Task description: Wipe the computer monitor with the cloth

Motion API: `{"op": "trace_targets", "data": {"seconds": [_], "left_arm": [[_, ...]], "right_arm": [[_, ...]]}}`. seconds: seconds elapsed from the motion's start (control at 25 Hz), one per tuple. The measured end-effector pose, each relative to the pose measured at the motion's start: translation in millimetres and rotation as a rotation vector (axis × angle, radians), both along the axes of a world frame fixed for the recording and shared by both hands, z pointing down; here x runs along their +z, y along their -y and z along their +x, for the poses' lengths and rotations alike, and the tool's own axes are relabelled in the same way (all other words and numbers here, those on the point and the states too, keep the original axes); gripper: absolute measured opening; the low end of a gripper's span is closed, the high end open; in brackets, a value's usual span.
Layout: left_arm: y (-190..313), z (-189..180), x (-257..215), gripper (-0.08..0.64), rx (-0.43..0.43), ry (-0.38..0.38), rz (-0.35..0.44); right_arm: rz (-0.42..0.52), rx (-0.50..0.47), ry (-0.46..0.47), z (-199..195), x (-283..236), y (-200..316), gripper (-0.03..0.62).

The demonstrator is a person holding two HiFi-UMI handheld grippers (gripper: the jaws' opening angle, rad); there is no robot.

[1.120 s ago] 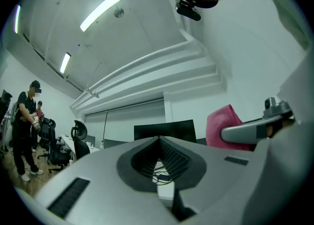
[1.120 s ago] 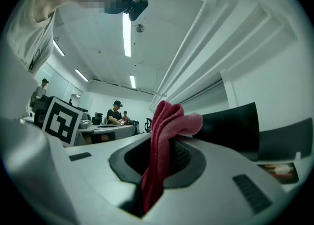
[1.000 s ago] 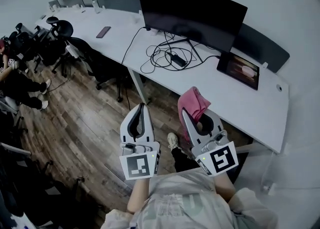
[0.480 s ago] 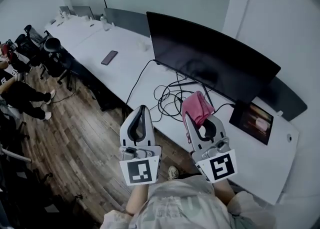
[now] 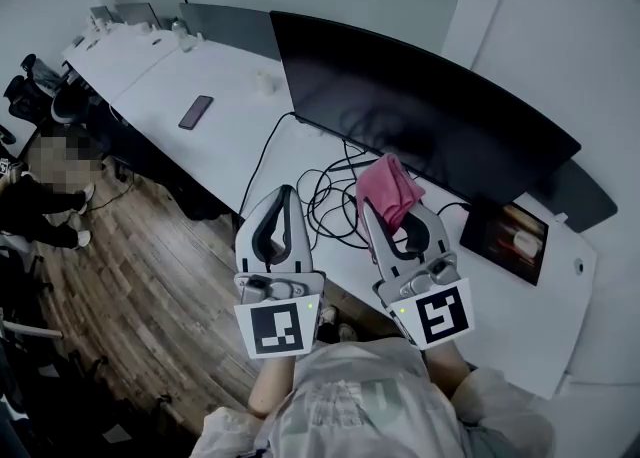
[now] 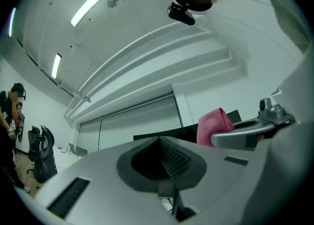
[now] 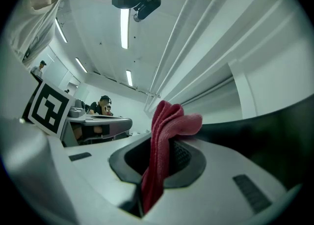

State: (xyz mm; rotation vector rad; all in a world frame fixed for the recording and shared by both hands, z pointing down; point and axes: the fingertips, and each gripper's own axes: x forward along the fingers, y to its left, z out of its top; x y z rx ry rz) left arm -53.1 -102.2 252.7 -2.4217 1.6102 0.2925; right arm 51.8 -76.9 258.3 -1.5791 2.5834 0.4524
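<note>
A wide black monitor (image 5: 420, 111) stands on the long white desk (image 5: 200, 76), its screen dark. My right gripper (image 5: 392, 208) is shut on a pink cloth (image 5: 388, 189), which bunches above the jaws just in front of the monitor's lower edge. In the right gripper view the cloth (image 7: 164, 135) hangs pinched between the jaws, with the dark monitor (image 7: 274, 135) at the right. My left gripper (image 5: 282, 198) is shut with nothing in it, held beside the right one over the desk's front edge. The left gripper view shows the cloth (image 6: 212, 125) and the monitor (image 6: 162, 133) beyond.
Tangled black cables (image 5: 335, 201) lie on the desk under the monitor. A tablet (image 5: 508, 236) with a lit screen sits at the right. A phone (image 5: 194, 111) lies further left. Office chairs (image 5: 45, 86) and a seated person (image 5: 50, 186) are at the far left over wood flooring.
The view has closed in on the desk. Both grippers have come forward over it, and the cloth now sits nearer the monitor's lower edge.
</note>
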Motion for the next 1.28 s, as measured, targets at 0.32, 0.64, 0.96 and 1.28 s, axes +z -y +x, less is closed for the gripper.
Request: {"op": "trace_targets", "data": {"seconds": [0.32,0.64,0.96,1.28], "left_arm": [[15,-6,-7,0.014,0.059,-0.013,0.005],[15,1,-1,0.014,0.120,-0.016,-0.006],[7,99,-15,0.014,0.435,-0.031,0.036],[-28,250,-48,0.014,0.785,-0.061,0.082]], "right_arm": [[0.029,0.060,0.007,-8,-10,14,0.055],[0.026,0.061,0.047,-14,-11,10,0.055],[0.070,0.445,-0.105,100,-38,-18,0.055],[0.075,0.844,-0.308,253,-68,-60,0.055]]}}
